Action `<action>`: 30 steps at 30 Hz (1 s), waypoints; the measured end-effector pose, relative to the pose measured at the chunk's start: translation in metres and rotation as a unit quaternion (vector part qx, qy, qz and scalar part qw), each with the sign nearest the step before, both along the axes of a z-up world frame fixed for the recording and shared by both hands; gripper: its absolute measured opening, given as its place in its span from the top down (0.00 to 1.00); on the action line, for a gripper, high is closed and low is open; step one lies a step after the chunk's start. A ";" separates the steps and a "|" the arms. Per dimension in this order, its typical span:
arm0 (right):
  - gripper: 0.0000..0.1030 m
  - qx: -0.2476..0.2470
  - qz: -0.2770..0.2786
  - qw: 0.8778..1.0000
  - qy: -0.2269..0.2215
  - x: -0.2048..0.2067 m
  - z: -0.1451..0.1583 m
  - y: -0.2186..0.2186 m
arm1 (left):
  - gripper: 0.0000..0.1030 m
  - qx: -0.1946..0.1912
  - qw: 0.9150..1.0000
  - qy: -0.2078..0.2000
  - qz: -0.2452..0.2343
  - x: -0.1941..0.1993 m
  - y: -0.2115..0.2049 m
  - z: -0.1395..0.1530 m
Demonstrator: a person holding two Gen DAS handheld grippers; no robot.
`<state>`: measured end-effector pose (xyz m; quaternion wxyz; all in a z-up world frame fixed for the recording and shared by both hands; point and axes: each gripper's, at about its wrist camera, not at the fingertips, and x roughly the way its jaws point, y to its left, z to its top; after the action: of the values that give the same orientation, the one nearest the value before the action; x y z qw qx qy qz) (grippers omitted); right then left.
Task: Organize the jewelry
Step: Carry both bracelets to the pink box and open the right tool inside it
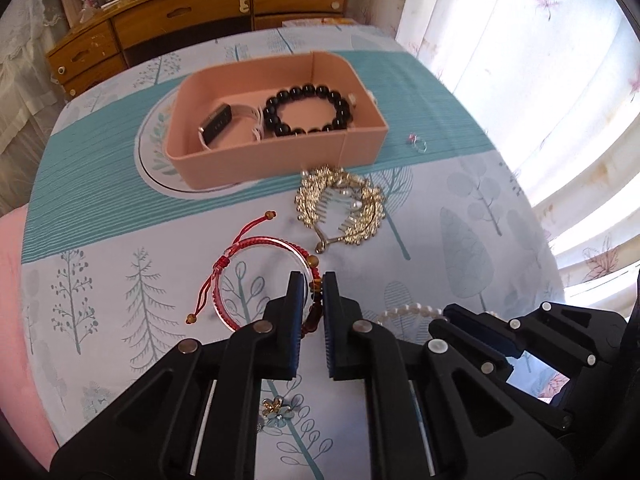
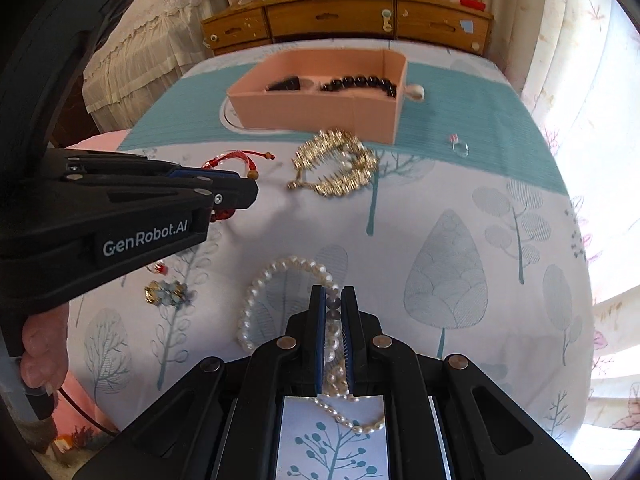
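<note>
A pink box stands on the table and holds a black bead bracelet and a white-banded watch. My left gripper is shut on a red cord bracelet, also in the right wrist view. My right gripper is shut on a pearl necklace; its pearls show in the left wrist view. A gold hair comb lies in front of the box. A small ring lies to the right of the box.
A flower brooch lies on the tree-print tablecloth near the left gripper. A wooden dresser stands behind the table. Curtains hang at the right. A pink cushion sits at the left edge.
</note>
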<state>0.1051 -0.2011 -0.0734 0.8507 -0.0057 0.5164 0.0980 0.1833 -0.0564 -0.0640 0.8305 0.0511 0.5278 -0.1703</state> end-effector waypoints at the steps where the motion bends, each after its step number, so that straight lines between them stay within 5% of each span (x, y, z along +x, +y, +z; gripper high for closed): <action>1: 0.93 0.000 0.002 1.000 -0.006 0.000 0.005 0.001 | 0.93 -0.004 1.000 -0.005 0.002 -0.001 0.002 0.005; 18: 0.93 -0.034 -0.006 0.988 -0.153 0.061 0.133 0.007 | 0.93 -0.050 0.994 -0.079 0.064 0.007 0.055 0.081; 25: 0.93 -0.038 -0.022 0.987 -0.155 0.122 0.158 0.011 | 0.93 -0.065 0.992 -0.073 0.083 0.024 0.075 0.086; 30: 0.93 -0.022 -0.035 0.992 -0.123 0.184 0.146 0.016 | 0.93 -0.069 0.990 -0.072 0.103 0.054 0.092 0.099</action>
<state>0.2889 -0.1855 0.0729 0.9102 -0.0183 0.4101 0.0551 0.2376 0.0361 0.0345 0.8812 -0.0485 0.4558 -0.1158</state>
